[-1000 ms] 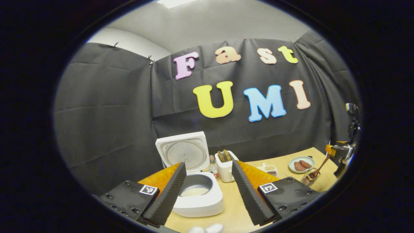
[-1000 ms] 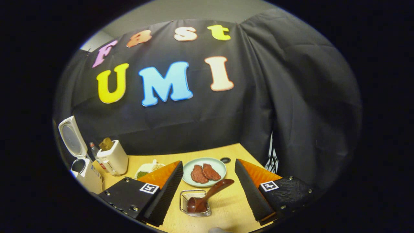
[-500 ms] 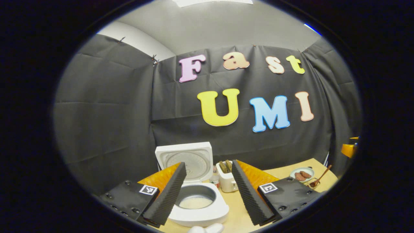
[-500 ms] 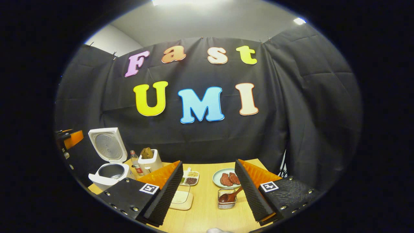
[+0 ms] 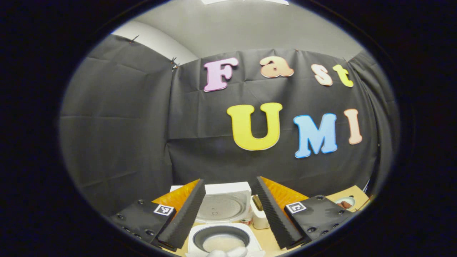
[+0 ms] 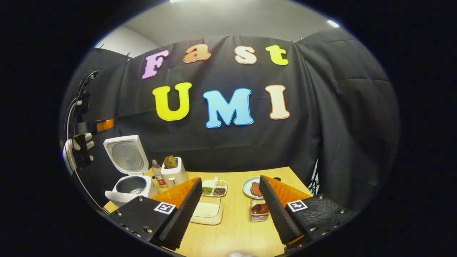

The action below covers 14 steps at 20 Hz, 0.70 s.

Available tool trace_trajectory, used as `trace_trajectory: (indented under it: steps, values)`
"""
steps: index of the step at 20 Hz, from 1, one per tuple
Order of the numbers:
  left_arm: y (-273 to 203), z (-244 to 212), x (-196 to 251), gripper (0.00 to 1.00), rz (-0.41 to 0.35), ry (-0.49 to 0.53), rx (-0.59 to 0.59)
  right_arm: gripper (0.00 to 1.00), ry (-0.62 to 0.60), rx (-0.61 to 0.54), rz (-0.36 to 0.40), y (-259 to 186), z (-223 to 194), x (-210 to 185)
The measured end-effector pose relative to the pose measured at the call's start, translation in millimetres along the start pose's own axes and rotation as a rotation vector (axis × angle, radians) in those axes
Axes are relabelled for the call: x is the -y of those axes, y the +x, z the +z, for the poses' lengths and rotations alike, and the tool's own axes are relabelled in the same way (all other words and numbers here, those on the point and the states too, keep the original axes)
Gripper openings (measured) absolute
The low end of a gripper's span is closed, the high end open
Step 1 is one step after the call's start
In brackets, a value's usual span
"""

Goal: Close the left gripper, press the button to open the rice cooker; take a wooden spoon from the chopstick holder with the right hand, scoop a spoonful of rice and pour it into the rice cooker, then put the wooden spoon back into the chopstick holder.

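Left gripper [image 5: 228, 214], lower centre of the left gripper view: fingers spread wide, released, grasping nothing. Between them and just beyond, the rice cooker [image 5: 223, 237] at the bottom centre, white, lid [image 5: 223, 203] raised upright behind the pot, white rice lying in the dark inner bowl. Immediately right of the lid, partly hidden by the right-hand finger, a white chopstick holder [image 5: 259, 216] with a brownish utensil standing in it. A plate [image 5: 345, 202] sat at the far lower right edge on the wooden table [image 5: 351, 192]. Right gripper [image 6: 230, 210], lower centre of the right gripper view: fingers likewise apart, released, empty. Between the fingers, a pale shallow tray [image 6: 207, 212] of rice lay near the left finger; a small wire basket [image 6: 259, 210] holding the wooden spoon [image 6: 260, 208] stood beside the right finger, the spoon's handle hidden behind that finger. Further back: a divided dish [image 6: 214, 188] of grains, and a plate with reddish pieces, partly covered by the right finger. At the left of this view: the open rice cooker, a small bottle [image 6: 158, 174] and the white holder side by side. At the far left edge, the other gripper, held raised above the cooker by a gloved hand [image 6: 71, 151].
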<state>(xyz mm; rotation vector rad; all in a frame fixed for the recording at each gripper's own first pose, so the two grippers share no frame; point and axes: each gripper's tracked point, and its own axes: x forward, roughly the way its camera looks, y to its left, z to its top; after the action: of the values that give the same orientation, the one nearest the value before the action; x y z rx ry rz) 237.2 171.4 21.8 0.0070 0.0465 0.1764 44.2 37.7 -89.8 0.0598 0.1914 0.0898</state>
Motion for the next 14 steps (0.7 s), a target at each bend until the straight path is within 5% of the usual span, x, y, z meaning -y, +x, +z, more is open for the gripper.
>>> trace_trajectory:
  steps: [8, 13, 14]
  values:
    - [143.9, -44.1, -34.9, 0.97, 0.100, -0.004, -0.163, 0.98, -0.010, -0.093, 0.013, 9.5, -18.5, -7.3]
    - [173.5, -105.4, -45.3, 0.97, 0.123, -0.016, -0.366, 0.98, 0.007, -0.123, 0.026, 9.3, -27.5, -6.8]
    - [178.2, -100.2, -44.2, 0.96, 0.106, -0.011, -0.334, 0.98, 0.016, -0.126, 0.027, 9.1, -28.8, -4.9]
